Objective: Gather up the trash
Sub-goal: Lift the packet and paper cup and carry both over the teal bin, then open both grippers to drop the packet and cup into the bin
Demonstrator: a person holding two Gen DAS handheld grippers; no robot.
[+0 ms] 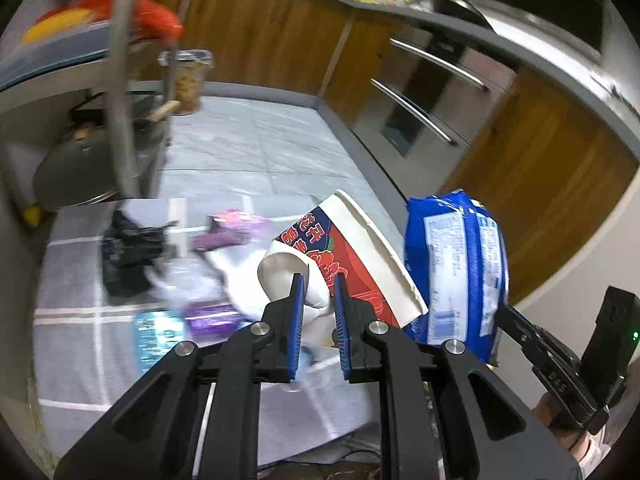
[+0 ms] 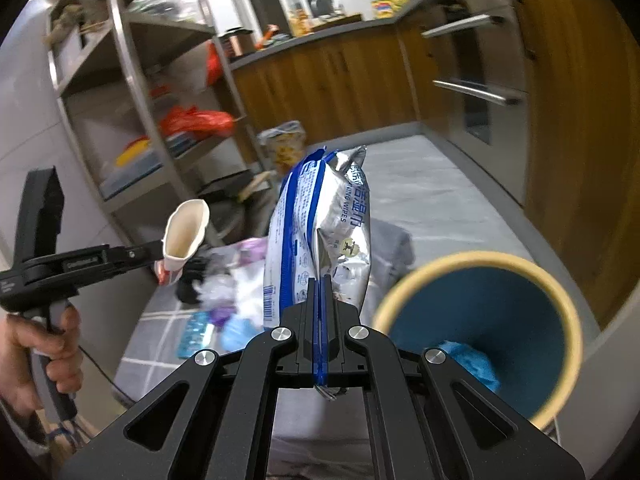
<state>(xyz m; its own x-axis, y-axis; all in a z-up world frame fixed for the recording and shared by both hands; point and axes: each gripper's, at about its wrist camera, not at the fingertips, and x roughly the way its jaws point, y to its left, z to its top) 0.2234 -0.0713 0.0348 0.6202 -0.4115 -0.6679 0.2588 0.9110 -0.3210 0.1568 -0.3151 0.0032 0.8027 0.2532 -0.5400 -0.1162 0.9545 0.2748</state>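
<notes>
My left gripper [image 1: 319, 280] is shut on a crushed paper cup [image 1: 344, 252], white with red print, which sticks up and to the right from the blue pads. My right gripper [image 2: 319, 282] is shut on the lower edge of a blue and silver wipes pack [image 2: 320, 232] that stands upright above the jaws. In the left wrist view the same pack [image 1: 456, 264] hangs right of the cup. In the right wrist view the cup [image 2: 186, 230] is at the left. A blue bin with a cream rim [image 2: 400, 292] gapes at lower right, with a blue crumpled thing [image 2: 468, 360] inside.
Loose trash lies on the grey floor mat [image 1: 72, 280]: purple wrappers [image 1: 228, 228], a black item [image 1: 128, 256] and a light blue packet [image 1: 156, 334]. A metal shelf rack [image 2: 120, 48] stands left. Wooden cabinets [image 1: 256, 36] and an oven with bar handles [image 1: 432, 92] line the far side. A person's hand [image 2: 36, 356] grips the left tool.
</notes>
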